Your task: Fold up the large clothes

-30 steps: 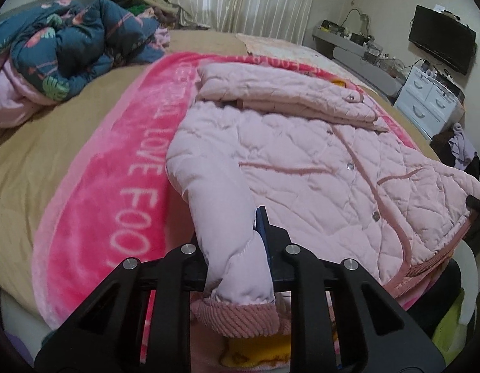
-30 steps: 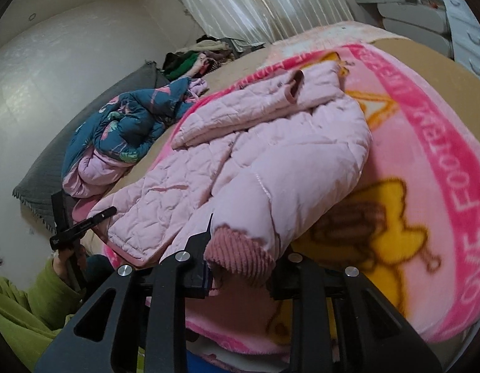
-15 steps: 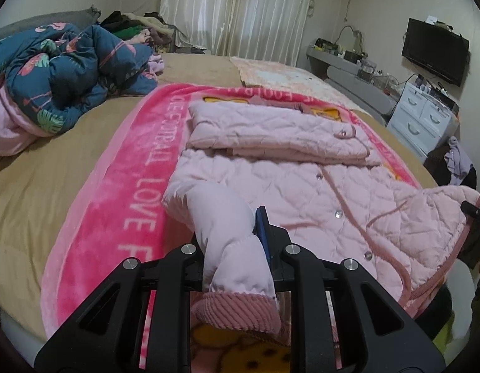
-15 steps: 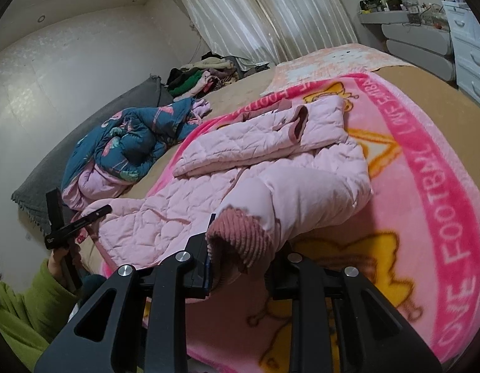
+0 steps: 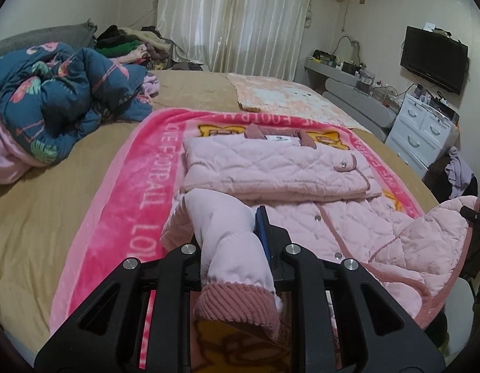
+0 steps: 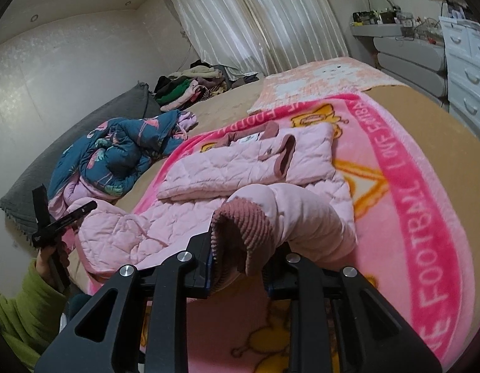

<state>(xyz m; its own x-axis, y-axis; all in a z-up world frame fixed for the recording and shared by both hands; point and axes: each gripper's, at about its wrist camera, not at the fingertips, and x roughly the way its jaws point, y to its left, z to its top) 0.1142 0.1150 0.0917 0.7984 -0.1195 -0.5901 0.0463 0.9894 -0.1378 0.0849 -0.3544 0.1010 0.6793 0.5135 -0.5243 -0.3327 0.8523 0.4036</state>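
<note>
A pink quilted jacket (image 5: 333,227) lies on a pink cartoon blanket (image 5: 115,217), its upper part folded into a flat band (image 5: 271,168). My left gripper (image 5: 230,236) is shut on one smooth pink sleeve, whose ribbed cuff (image 5: 236,307) hangs toward the camera. In the right wrist view the jacket (image 6: 165,227) spreads to the left, and my right gripper (image 6: 240,248) is shut on the other sleeve at its ribbed cuff (image 6: 240,227). Both sleeves are raised off the blanket (image 6: 410,202). The left gripper (image 6: 62,220) also shows at the far left, held by a hand.
A blue floral quilt (image 5: 59,99) is bunched at the bed's left, with a clothes pile (image 5: 128,43) behind it. A peach blanket (image 5: 286,93) lies farther back. White drawers (image 5: 423,133) and a TV (image 5: 432,59) stand right. A green sleeve (image 6: 22,307) is at lower left.
Both grippers have risen and moved forward over the jacket, each carrying its sleeve up with it. The sleeves now arch higher off the blanket.
</note>
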